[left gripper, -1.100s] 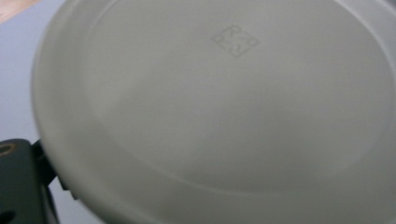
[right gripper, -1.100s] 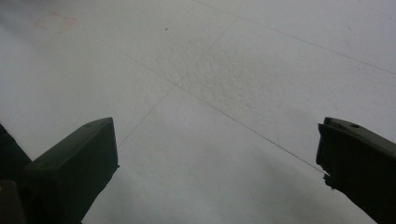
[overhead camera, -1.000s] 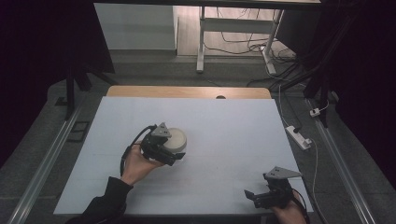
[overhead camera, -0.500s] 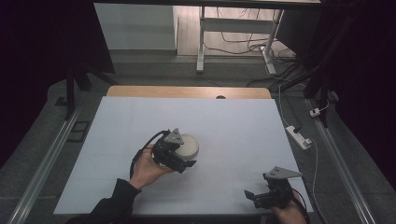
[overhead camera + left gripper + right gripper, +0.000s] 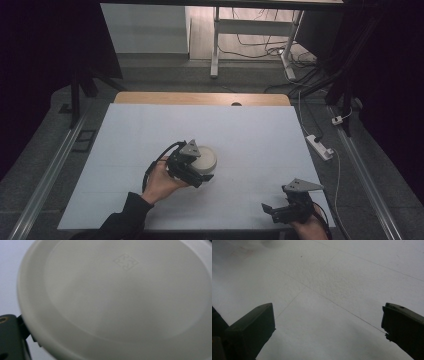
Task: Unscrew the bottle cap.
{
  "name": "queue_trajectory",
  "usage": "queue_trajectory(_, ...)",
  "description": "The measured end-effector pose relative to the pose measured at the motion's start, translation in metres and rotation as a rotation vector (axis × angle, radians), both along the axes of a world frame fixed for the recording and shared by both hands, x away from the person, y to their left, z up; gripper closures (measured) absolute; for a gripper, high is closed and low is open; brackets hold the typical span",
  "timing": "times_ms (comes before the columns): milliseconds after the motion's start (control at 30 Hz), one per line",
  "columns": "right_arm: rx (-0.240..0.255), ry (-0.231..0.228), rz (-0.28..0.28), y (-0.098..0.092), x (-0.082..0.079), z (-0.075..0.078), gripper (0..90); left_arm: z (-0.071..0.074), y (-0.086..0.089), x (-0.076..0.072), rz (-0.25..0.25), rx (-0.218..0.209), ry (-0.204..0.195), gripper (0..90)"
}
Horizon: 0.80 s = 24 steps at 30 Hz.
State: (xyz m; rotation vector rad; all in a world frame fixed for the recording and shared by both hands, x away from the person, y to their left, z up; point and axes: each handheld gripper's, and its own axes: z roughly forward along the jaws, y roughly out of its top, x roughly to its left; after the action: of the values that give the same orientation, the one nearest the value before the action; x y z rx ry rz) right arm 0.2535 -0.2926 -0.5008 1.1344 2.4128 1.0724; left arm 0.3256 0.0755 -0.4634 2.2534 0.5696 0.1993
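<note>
A white table [image 5: 250, 130] seen from above. Near its middle sits a round white dish [image 5: 206, 157] — shallow, with a raised rim. The left claw [image 5: 197, 172], held in a hand, presses against the dish's near edge; whether it is open or gripping cannot be told. At the table's near right corner, the right claw [image 5: 280, 210] rests with its jaws spread wide apart — nothing between them.
</note>
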Motion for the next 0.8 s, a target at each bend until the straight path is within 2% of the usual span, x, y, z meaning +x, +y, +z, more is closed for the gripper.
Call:
queue_trajectory(300, 0.039, -0.042, 0.0, 0.002, -0.003, 0.007, 0.0, -0.001, 0.0, 0.0, 0.0, -0.006, -0.005, 6.8)
queue_trajectory(800, 0.1, -0.086, 0.072, 0.023, -0.001, 0.019, 0.0, -0.003, 0.004, 0.001, -0.005, -0.012, -0.005, 6.8)
